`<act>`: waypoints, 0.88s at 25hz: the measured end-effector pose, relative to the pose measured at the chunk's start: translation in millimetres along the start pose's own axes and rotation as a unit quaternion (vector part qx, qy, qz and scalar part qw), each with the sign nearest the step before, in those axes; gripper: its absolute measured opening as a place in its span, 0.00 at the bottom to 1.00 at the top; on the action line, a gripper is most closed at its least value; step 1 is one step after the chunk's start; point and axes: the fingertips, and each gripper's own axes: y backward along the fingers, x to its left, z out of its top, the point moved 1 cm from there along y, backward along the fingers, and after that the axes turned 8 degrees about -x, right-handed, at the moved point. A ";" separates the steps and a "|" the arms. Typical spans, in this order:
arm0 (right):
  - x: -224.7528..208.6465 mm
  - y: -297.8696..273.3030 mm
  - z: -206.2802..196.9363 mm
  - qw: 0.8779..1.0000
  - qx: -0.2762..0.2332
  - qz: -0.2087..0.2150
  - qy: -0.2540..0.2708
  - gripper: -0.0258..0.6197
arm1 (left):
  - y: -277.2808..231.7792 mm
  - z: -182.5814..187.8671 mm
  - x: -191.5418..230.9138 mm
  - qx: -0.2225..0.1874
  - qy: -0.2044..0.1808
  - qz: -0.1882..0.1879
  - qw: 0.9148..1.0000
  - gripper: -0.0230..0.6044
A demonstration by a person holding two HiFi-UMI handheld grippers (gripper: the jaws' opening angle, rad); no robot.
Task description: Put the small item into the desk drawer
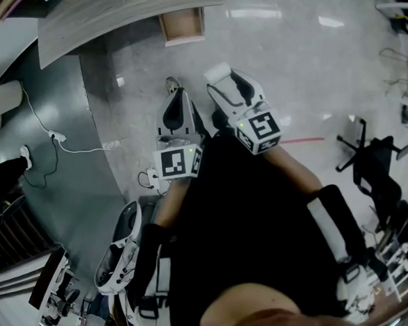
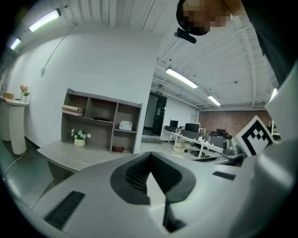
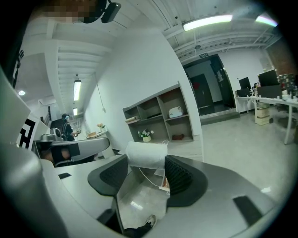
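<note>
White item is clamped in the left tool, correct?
Not quite. The white item is clamped in the right tool, not the left. The right gripper view shows it pinched between that tool's jaws. In the left gripper view, the left tool is shut with nothing in it.

Far left I have the curved grey wooden desk (image 1: 124, 7), with its open wooden drawer (image 1: 182, 23) jutting out at its right end. Nearer, the left gripper (image 1: 178, 98) sits beside the right gripper (image 1: 224, 80), and the folded white mask (image 3: 145, 155) is between the right jaws. The black office chair (image 1: 379, 153) stands well right.
</note>
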 end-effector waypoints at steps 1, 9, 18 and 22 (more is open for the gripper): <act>-1.4 -5.3 0.0 1.000 0.000 -0.004 -0.001 0.43 | -5.8 0.5 4.4 0.001 -0.001 -0.004 1.000 0.04; -7.8 -44.9 1.8 0.999 0.000 -0.049 -0.011 0.43 | -41.2 10.3 39.5 0.007 0.009 -0.033 0.999 0.03; -8.0 -104.9 -6.5 0.996 0.016 -0.092 -0.017 0.43 | -80.9 11.4 98.2 0.023 0.020 -0.058 0.998 0.04; -12.1 -125.0 -15.5 0.994 0.024 -0.102 -0.020 0.43 | -96.7 6.3 116.1 0.030 0.020 -0.065 0.997 0.04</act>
